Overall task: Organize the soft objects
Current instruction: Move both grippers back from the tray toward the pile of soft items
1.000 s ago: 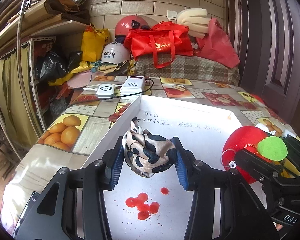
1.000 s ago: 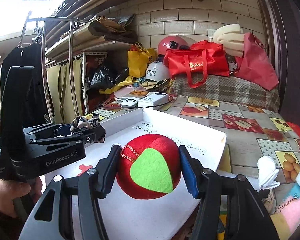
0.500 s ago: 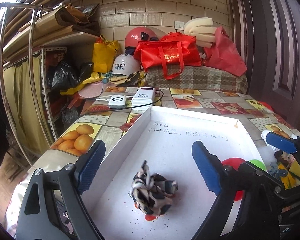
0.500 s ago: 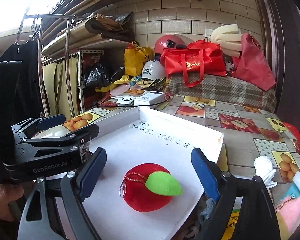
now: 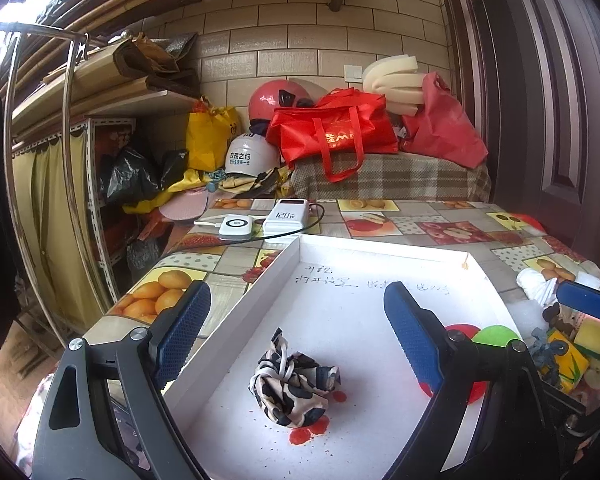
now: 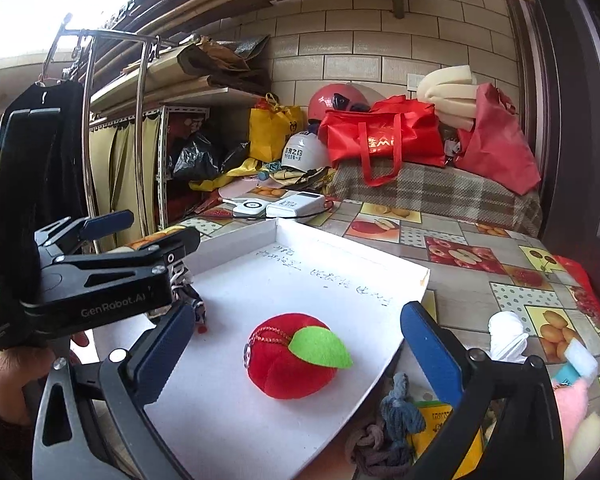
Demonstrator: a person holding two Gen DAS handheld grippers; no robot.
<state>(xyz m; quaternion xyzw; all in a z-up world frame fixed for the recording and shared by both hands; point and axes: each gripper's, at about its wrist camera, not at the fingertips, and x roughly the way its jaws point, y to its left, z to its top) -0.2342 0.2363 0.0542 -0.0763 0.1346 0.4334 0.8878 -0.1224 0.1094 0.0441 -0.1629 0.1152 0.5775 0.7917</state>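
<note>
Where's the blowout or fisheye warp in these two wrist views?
Left wrist: small blown patch top left; door frame bows; cow-print cloth sharp. Right wrist: large blown skylight top left; metal rack curves; plush apple sharp.

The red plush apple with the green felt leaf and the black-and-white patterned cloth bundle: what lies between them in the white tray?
Only bare white tray floor separates the cloth bundle and plush apple, seen in the left wrist view.
</note>
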